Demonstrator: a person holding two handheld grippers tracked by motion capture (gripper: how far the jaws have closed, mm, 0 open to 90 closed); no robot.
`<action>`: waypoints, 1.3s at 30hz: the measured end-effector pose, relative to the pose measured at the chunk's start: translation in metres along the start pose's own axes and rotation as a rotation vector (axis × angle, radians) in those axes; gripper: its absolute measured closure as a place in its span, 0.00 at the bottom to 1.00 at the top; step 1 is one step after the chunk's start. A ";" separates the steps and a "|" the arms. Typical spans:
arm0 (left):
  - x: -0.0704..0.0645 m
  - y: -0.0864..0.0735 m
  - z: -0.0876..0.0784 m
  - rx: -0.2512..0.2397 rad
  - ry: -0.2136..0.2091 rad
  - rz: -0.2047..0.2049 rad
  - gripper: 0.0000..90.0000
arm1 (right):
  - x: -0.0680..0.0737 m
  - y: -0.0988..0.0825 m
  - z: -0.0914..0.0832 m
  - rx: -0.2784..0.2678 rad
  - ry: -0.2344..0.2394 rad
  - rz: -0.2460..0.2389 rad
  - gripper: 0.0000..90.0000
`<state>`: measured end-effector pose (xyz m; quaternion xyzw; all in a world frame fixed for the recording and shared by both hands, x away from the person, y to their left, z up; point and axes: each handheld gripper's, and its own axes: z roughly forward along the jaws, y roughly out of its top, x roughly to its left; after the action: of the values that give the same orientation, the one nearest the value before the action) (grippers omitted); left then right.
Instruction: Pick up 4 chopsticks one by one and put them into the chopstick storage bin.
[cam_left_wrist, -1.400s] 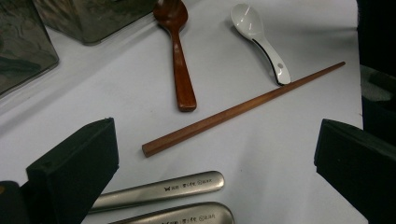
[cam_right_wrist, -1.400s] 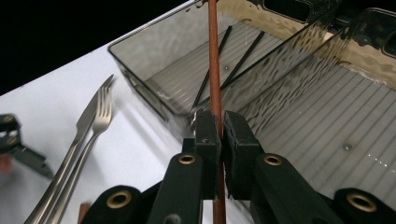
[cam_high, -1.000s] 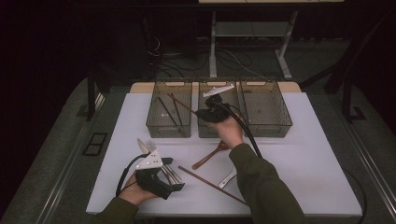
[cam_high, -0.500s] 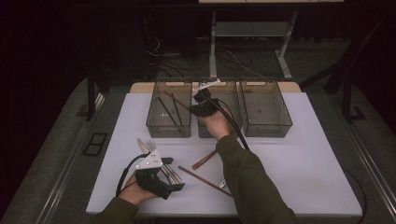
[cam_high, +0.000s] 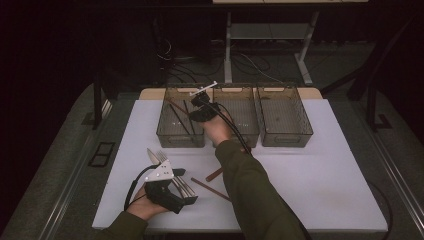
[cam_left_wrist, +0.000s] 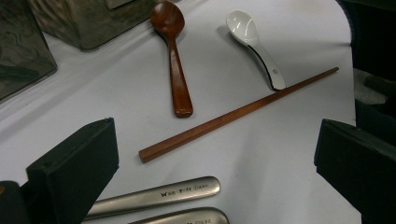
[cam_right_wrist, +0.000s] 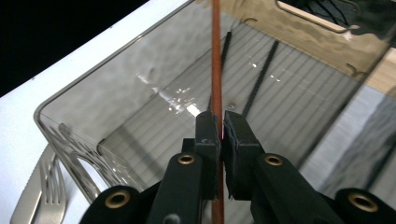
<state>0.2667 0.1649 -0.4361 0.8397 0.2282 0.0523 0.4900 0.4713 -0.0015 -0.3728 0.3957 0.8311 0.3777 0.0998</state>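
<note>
Over at 11 o'clock on the white table (cam_high: 325, 190), seeing the right gripper (cam_high: 202, 107) hanging above the left bin (cam_high: 172, 135), clenched tight on a brown chopstick (cam_right_wrist: 216, 56). Checked from the right gripper view: both black pads pinching the stick from either side, with the stick running straight up toward 12 o'clock and its far end over the bin's ribbed floor. Can't tell whether that tip touches the bottom. Spotted a couple of black chopsticks (cam_right_wrist: 261, 74) already lying in the same bin, at roughly 1 o'clock from the pinch. Also caught a metal fork (cam_right_wrist: 42, 196) on the table outside the bin wall, way down at 8 o'clock in that view.

Down at 7 o'clock on the table, got the left gripper (cam_high: 181, 186) resting low with jaws spread wide, gripping nothing. Looking along it: a second brown chopstick (cam_left_wrist: 233, 116) lying flat between the open jaws but touched by neither, slanting from 7 up to 2 o'clock. Beyond that, a wooden spoon (cam_left_wrist: 175, 70) at 11 o'clock and a white ceramic spoon (cam_left_wrist: 254, 44) at 1 o'clock, near each other but apart. Right under the jaws at 6 o'clock, two metal handles (cam_left_wrist: 159, 198) side by side.

Middle bin (cam_high: 240, 137) and right bin (cam_high: 285, 137) lined up next to the left one, at 12 and 1 o'clock.
</note>
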 end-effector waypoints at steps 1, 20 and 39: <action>0.000 0.000 0.000 0.000 0.001 0.001 0.00 | 0.001 0.001 0.001 0.001 0.004 -0.002 0.93; 0.001 0.000 0.000 0.007 0.005 -0.004 0.00 | -0.001 -0.015 -0.029 -0.049 0.114 -0.034 0.69; 0.001 -0.001 0.001 0.007 0.011 -0.007 0.00 | -0.002 -0.054 -0.058 0.016 0.143 -0.096 1.00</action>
<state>0.2675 0.1642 -0.4373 0.8404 0.2340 0.0543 0.4858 0.4138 -0.0564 -0.3711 0.3280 0.8571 0.3934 0.0550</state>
